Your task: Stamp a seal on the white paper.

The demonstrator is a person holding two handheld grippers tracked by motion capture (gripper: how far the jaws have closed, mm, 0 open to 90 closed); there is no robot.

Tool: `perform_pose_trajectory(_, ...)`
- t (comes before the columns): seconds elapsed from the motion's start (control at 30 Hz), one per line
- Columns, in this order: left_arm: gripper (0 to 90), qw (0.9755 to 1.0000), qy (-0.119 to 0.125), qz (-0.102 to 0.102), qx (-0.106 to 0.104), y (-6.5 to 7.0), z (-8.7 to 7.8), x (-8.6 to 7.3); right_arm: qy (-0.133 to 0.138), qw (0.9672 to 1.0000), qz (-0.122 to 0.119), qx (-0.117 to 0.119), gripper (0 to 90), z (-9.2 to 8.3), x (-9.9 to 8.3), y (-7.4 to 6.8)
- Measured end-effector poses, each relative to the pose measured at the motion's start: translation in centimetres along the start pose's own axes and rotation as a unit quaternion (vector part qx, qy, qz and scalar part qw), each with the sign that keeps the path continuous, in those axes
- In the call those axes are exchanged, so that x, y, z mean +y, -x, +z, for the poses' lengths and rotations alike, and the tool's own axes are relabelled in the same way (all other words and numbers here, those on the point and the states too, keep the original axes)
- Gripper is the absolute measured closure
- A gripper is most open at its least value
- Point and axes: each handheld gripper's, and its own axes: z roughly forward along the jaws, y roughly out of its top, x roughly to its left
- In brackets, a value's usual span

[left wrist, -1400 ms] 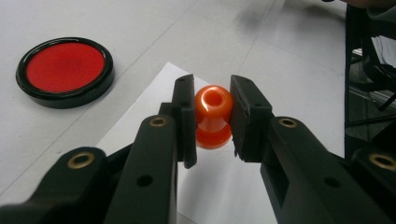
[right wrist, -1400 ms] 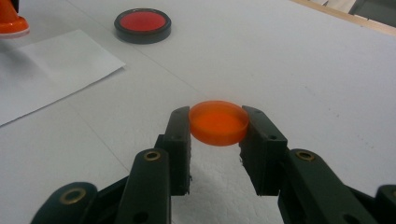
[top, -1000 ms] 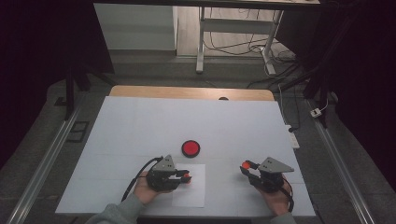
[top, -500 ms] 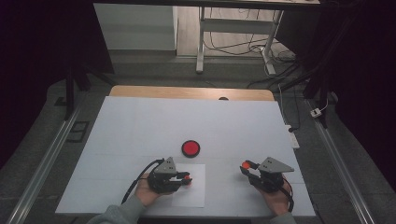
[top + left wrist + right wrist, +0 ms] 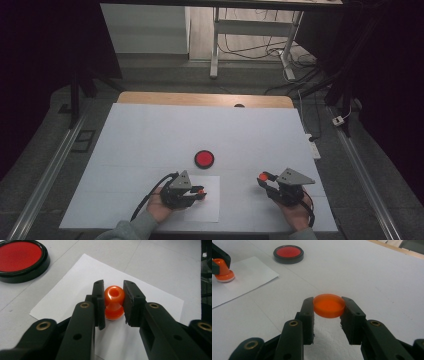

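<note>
A small orange stamp [image 5: 114, 297] with a knob top stands upright on a white sheet of paper [image 5: 75, 287]. My left gripper [image 5: 113, 291] is shut on its handle. In the high view this gripper [image 5: 199, 193] lies low over the paper [image 5: 207, 209], and the right gripper view has the stamp [image 5: 222, 271] at its far left. My right gripper [image 5: 328, 304] is shut on a flat round orange cap [image 5: 328, 306], held just above the table; in the high view it [image 5: 263, 177] is at the front right. A red ink pad [image 5: 204, 158] in a black case lies beyond the paper.
The white table top [image 5: 150, 135] has a wooden strip along its far edge. The ink pad [image 5: 21, 257] sits close to the paper's far corner. A white power strip [image 5: 312, 147] lies at the table's right edge. Metal rails run along both sides.
</note>
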Motion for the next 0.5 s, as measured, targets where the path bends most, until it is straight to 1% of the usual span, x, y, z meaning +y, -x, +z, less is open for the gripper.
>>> perform_pose_trajectory(0.13, 72.7, 1.0, 0.001, 0.003, 0.001, 0.0, 0.0, -0.1, 0.001, 1.0, -0.001, 0.0, 63.9, 0.0, 0.0, 0.0)
perform_pose_trajectory(0.2, 72.7, 0.9999, 0.003, 0.008, 0.006, 0.2, 0.0, -0.2, 0.002, 1.0, 0.0, 0.001, 63.9, 0.0, 0.0, 0.0)
perform_pose_trajectory(0.27, 72.7, 0.9997, 0.002, 0.019, 0.014, 0.5, 0.0, -0.3, 0.002, 1.0, 0.0, 0.0, 63.9, 0.0, 0.0, 0.0)
perform_pose_trajectory(0.33, 72.8, 0.9995, 0.003, 0.023, 0.02, 0.7, 0.1, -0.3, 0.0, 1.0, 0.001, -0.001, 63.9, -0.1, 0.0, 0.0)
perform_pose_trajectory(0.4, 72.8, 0.9992, 0.002, 0.03, 0.025, 0.9, 0.1, -0.3, 0.002, 1.0, 0.001, 0.0, 64.0, 0.0, 0.0, 0.1)
perform_pose_trajectory(0.5, 72.8, 0.9989, 0.002, 0.035, 0.032, 1.1, 0.1, -0.3, 0.003, 1.0, 0.0, 0.0, 63.9, 0.0, 0.0, 0.0)
